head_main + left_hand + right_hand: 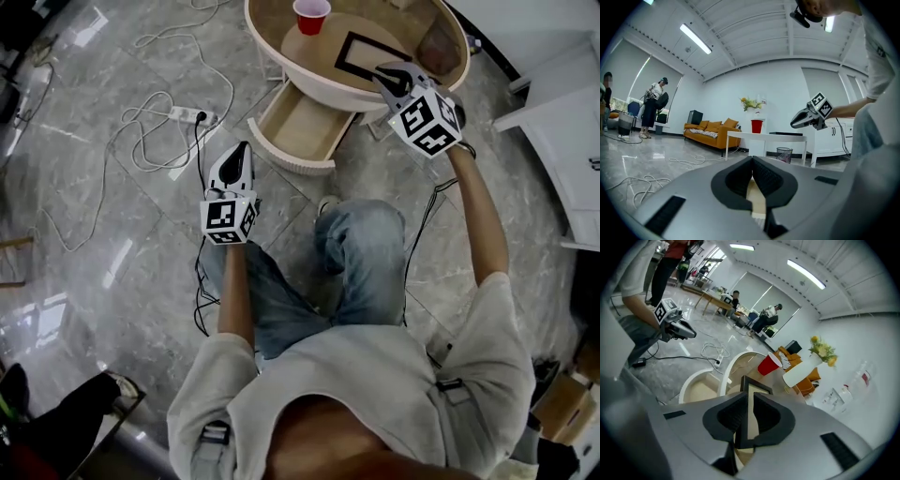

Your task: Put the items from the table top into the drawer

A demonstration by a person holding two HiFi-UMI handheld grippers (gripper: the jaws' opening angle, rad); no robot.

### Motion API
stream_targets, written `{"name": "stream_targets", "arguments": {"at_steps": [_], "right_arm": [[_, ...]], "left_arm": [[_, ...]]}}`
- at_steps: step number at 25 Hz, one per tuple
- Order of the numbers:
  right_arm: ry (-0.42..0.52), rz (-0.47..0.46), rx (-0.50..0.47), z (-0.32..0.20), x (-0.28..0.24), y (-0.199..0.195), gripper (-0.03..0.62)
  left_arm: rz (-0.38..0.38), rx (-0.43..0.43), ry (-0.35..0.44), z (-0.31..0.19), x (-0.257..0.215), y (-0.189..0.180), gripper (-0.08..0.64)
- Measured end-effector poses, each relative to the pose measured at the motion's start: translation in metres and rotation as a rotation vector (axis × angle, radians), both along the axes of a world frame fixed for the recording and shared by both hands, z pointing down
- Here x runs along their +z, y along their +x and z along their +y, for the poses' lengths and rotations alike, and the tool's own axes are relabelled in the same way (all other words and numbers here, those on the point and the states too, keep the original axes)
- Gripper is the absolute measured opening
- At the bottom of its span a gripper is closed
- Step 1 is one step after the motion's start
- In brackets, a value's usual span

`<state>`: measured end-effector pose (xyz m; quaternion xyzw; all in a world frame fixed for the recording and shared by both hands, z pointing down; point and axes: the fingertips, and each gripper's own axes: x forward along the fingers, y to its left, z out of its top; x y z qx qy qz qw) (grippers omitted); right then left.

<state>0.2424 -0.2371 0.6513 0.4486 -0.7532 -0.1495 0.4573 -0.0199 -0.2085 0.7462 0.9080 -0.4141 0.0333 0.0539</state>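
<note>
Jaws of your right gripper (749,397) are standing slightly apart, a corner of the picture frame (372,58) right at their tips. That black frame, pale inside, is lying flat on the oval counter (323,92). Your left gripper (243,148), jaws together, is hovering near the open drawer (292,161).

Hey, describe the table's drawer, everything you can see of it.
The drawer is pulled out from under the oval table, toward the person. Its curved front looks ribbed and cream, like the table's rim. The inside is pale, wood-like and bare, with nothing in it. It sticks out over the grey floor.
</note>
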Motion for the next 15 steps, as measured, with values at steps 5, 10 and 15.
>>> {"name": "stream_targets", "arguments": {"at_steps": [5, 10, 15], "right_arm": [[-0.105, 0.042, -0.028, -0.015, 0.006, -0.004, 0.096], [-0.190, -0.056, -0.009, -0.021, 0.019, -0.008, 0.152], [-0.240, -0.104, 0.007, -0.026, 0.033, -0.002, 0.150]], "left_arm": [[0.008, -0.014, 0.018, -0.002, -0.002, -0.009, 0.015], [0.026, -0.015, 0.016, -0.001, 0.000, -0.009, 0.015], [0.014, 0.005, 0.038, 0.003, -0.003, -0.005, 0.015]]}}
